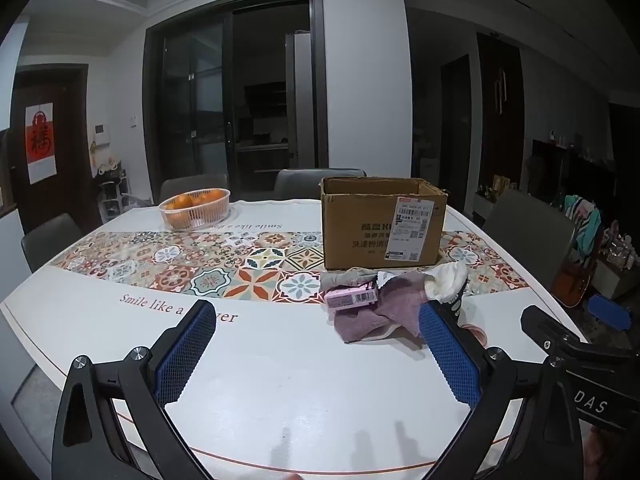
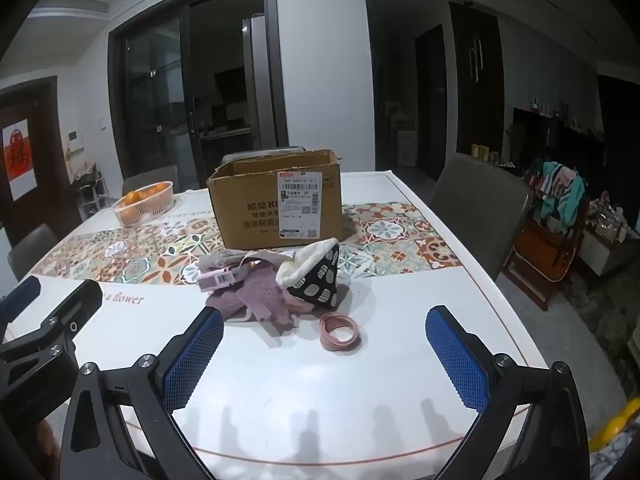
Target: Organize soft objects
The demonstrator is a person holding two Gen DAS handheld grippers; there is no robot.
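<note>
1. Left wrist view: the left gripper (image 1: pixel 316 318) hangs over the white table (image 1: pixel 280 380). Its jaws stand wide apart and hold nothing.
2. Right wrist view: the right gripper (image 2: pixel 325 322) is also above the table, its jaws spread wide with nothing between them.
3. The soft things lie in a small heap on the table, just in front of the cardboard box (image 2: pixel 276 208), which is open at the top.
4. In the heap there is a purple cloth (image 2: pixel 256 300), a pink packet (image 2: pixel 218 278) on top of it, a grey cloth (image 2: pixel 224 260) behind, and a black pouch with white spots and a cream lining (image 2: pixel 318 276) on the right side.
5. A pink ring of hair bands (image 2: pixel 340 332) lies flat on the table near the heap, on the side toward the right gripper.
6. A basket of oranges (image 1: pixel 195 208) stands far to the left of the box.
</note>
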